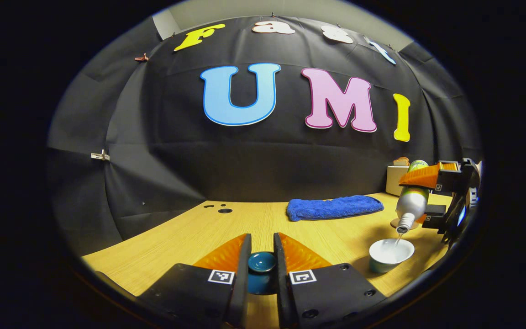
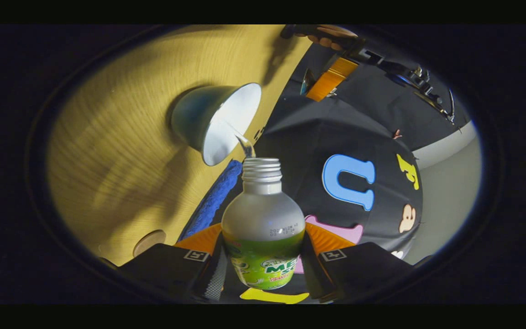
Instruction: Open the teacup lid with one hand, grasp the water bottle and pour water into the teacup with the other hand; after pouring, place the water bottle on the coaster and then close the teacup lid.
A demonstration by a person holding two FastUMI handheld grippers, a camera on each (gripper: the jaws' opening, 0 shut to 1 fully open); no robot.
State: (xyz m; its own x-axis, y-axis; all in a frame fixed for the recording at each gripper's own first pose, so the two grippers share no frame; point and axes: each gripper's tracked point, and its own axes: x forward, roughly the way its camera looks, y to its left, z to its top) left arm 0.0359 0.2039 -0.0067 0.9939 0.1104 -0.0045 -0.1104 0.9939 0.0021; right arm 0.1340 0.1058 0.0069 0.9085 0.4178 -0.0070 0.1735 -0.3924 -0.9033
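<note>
**Mid-pour: bottle tipped over the open cup, lid held aside**

My right tongs (image 2: 263, 256) are closed on the water bottle (image 2: 263, 228), one finger on each side of its lower body, and I have it tipped mouth-down so a thin stream runs from the neck into the teacup (image 2: 219, 121). In the left gripper view the same bottle (image 1: 412, 201) hangs neck-down just above the cup (image 1: 391, 255), and the stream lands inside the rim. I judge the steep tilt is what keeps the flow going.

My left tongs (image 1: 261, 265) are narrowed around the teacup lid (image 1: 262, 269), the fingers close on either side of it. I cannot tell whether both truly press on it. The lid is parked well left of the cup, which keeps it out of the bottle's path.

The cup stands near the front edge of the counter (image 1: 190, 233), so I have little margin there. The coaster (image 2: 149, 241) lies on the bare wood near the cup, its top free to take the bottle. A blue towel (image 1: 334, 208) lies farther back, apart from both. Between lid and cup the wood is open, a clear way for bringing the lid back.
</note>
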